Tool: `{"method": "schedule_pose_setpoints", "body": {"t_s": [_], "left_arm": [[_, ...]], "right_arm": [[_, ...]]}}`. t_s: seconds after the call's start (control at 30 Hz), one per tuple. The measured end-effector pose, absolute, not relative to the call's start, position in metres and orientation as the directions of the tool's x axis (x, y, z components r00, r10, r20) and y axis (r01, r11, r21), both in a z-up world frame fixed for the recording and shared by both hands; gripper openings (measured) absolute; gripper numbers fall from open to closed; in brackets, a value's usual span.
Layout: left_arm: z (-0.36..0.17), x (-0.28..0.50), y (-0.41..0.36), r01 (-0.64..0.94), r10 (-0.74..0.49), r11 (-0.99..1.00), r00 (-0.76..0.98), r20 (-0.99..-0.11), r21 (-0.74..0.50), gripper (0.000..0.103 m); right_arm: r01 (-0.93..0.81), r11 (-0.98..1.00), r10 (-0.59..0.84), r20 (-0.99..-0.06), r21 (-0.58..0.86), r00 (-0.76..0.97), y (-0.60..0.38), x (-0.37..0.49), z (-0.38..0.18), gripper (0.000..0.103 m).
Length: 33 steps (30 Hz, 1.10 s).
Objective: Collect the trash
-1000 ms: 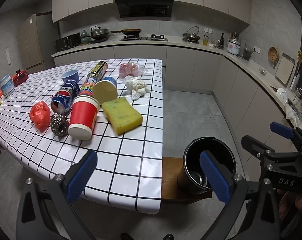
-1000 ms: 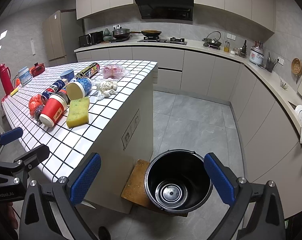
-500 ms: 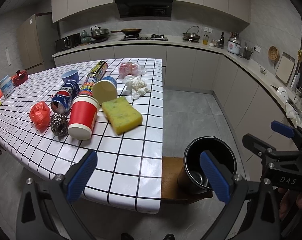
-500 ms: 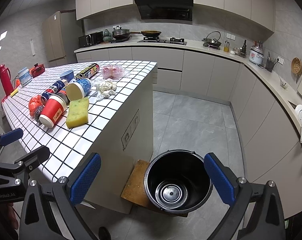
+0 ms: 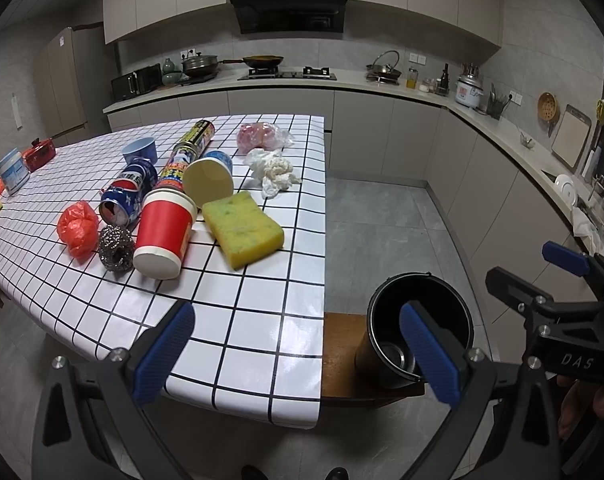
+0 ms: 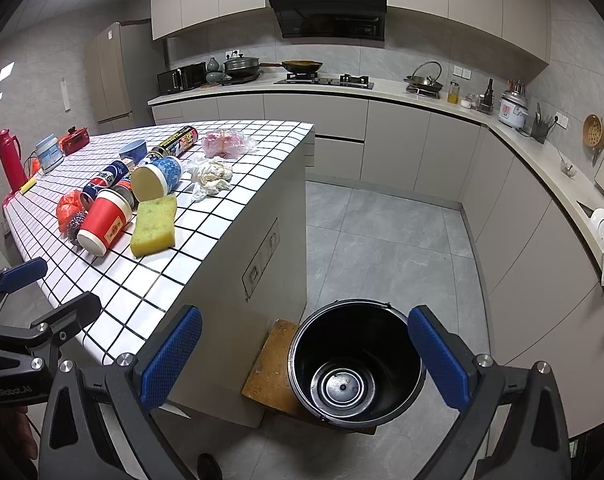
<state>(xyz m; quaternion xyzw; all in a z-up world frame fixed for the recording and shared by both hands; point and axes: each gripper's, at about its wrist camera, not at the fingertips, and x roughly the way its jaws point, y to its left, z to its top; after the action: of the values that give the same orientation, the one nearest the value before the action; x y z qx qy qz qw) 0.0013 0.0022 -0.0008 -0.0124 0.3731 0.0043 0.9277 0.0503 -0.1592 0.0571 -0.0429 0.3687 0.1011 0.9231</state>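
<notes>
Trash lies on the white checked table (image 5: 262, 320): a yellow sponge (image 5: 242, 230), a red paper cup (image 5: 162, 234) on its side, a steel scourer (image 5: 116, 248), a red plastic bag (image 5: 78, 230), a blue cola can (image 5: 128, 192), a spray can (image 5: 186, 152), a blue paper cup (image 5: 210, 178), crumpled tissue (image 5: 274, 170) and a pink bag (image 5: 262, 136). An empty black bucket (image 6: 355, 364) stands on a wooden board (image 6: 270, 364) on the floor. My left gripper (image 5: 298, 356) is open above the table's near corner. My right gripper (image 6: 305, 360) is open above the bucket.
A blue bowl (image 5: 140, 150), a white jar (image 5: 12, 170), a small red box (image 5: 40, 152) and a red thermos (image 6: 10, 160) stand at the table's far left. Kitchen counters (image 6: 381, 88) run along the back and right walls, with grey floor (image 6: 381, 240) between.
</notes>
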Motion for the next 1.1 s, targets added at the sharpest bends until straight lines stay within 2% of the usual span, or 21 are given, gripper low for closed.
{"method": "schedule_pose_setpoints", "body": {"t_s": [1.1], "left_arm": [[-0.005,0.01,0.002,-0.021,-0.001,1.0,0.713,-0.701,-0.023,0.103]], "right_arm": [[-0.22,0.976,0.158,-0.7,0.002,0.696,-0.158,0.062,0.05,0.103]]}}
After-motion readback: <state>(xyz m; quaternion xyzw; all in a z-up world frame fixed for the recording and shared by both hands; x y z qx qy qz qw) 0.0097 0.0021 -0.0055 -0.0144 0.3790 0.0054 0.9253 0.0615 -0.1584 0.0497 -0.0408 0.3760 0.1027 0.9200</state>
